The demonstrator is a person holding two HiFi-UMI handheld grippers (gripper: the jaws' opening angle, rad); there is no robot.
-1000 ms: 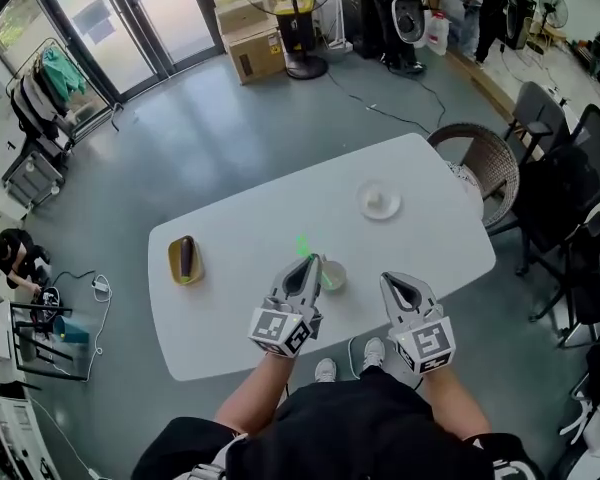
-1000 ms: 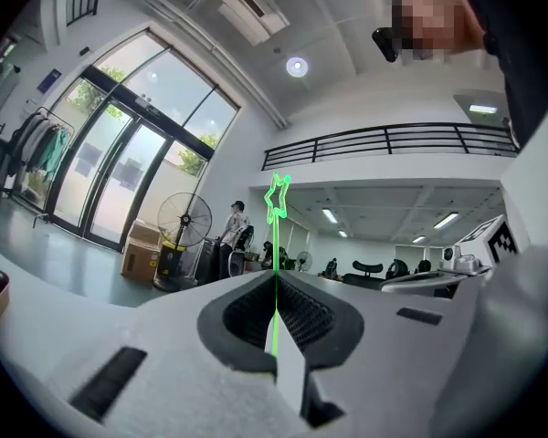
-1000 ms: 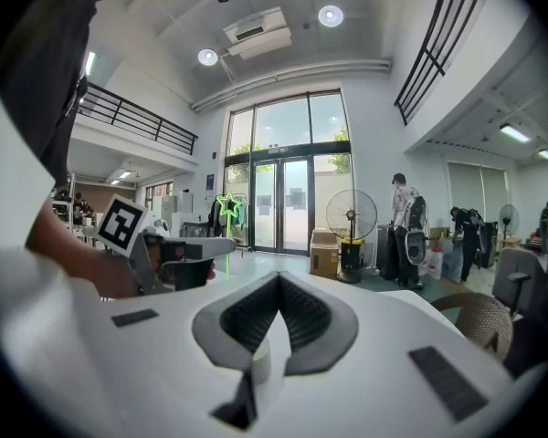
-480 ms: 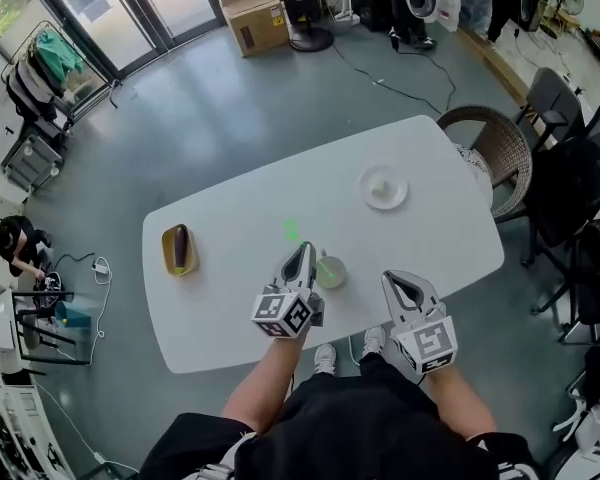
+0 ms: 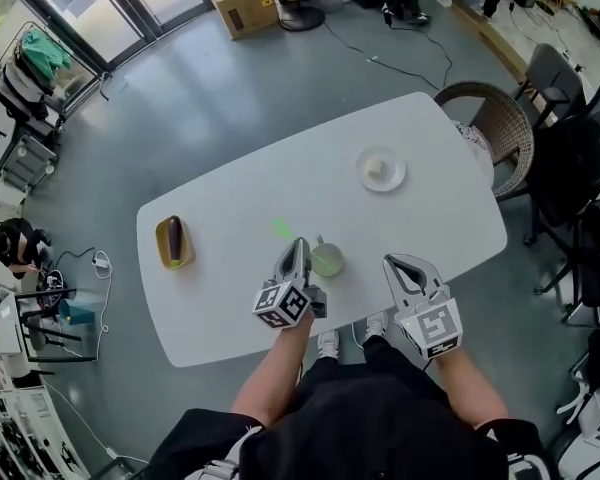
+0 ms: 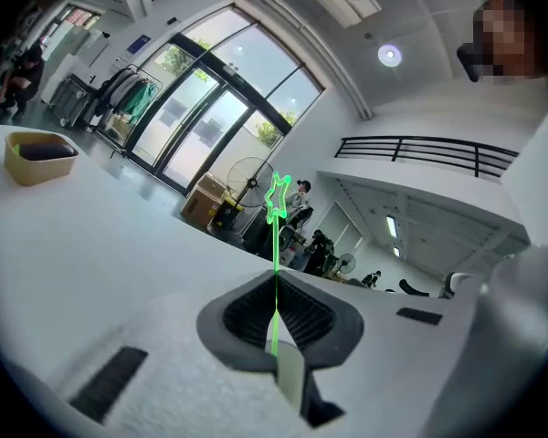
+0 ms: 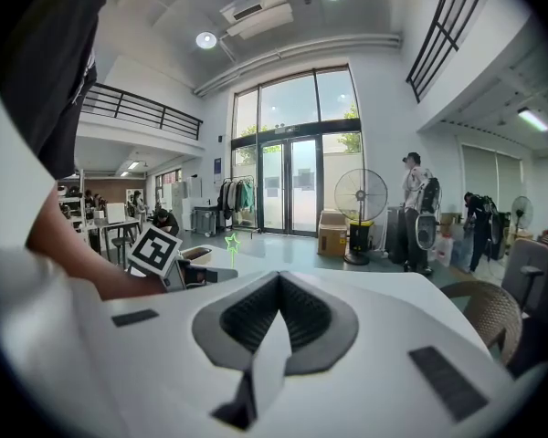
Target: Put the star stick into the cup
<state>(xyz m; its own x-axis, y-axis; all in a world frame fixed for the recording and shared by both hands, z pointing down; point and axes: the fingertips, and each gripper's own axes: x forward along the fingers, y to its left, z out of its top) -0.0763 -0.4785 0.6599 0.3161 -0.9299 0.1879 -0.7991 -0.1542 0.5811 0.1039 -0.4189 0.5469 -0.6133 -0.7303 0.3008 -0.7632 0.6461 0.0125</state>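
The left tongs [image 5: 298, 249] are clamped tight on the thin shaft of the green star stick [image 6: 276, 245]. The stick runs forward out of the jaws, and its star tip hangs just beyond and left of the cup [image 5: 327, 260]. These tongs sit just beside the cup's left rim. The right tongs [image 5: 399, 265] are closed with nothing between them, to the right of the cup and apart from it, over the near edge of the white worktop [image 5: 240, 198]. The cup stands near that edge. Beyond it bare worktop reaches to the far edge. A small plate [image 5: 382, 171] lies well beyond and right of the cup, and a yellow dish [image 5: 173, 242] well to its left, near the left end.
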